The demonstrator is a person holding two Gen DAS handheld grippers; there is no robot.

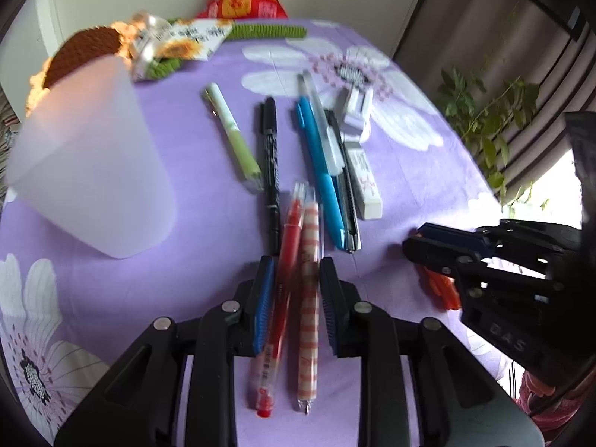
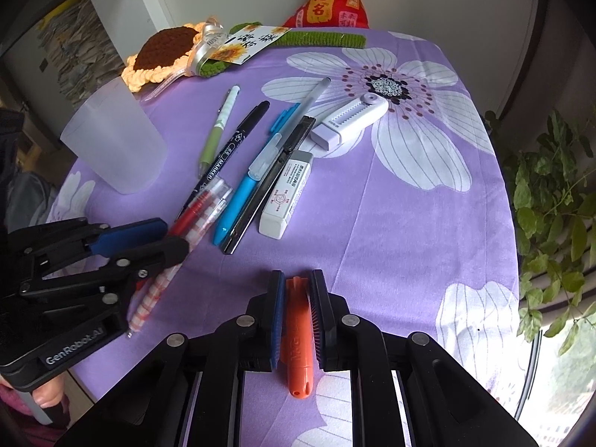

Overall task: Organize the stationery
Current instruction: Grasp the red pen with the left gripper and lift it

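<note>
Two pens are pinched side by side in the left gripper [image 1: 294, 272]: a red pen [image 1: 277, 298] and a checked orange-and-white pen [image 1: 309, 316], their caps pointing away over the purple flowered cloth [image 1: 409, 171]. An orange marker [image 2: 298, 339] is clamped between the pressed-together pads of the right gripper [image 2: 297, 283], its blunt end seen toward the camera. A frosted plastic cup [image 1: 89, 160] is stood upright to the left of the pens, empty as far as can be seen. Laid loose on the cloth beyond the grippers, left to right: a green pen [image 2: 218, 130], a black marker [image 2: 227, 152], a blue pen [image 2: 242, 193] with a grey pen [image 2: 309, 102] across it, a black utility knife [image 2: 268, 182], a white eraser [image 2: 285, 201], and a lilac correction-tape dispenser [image 2: 350, 119]. A crocheted sunflower [image 2: 164, 52] and a red packet [image 2: 329, 3] are noted at the far edge.
</note>
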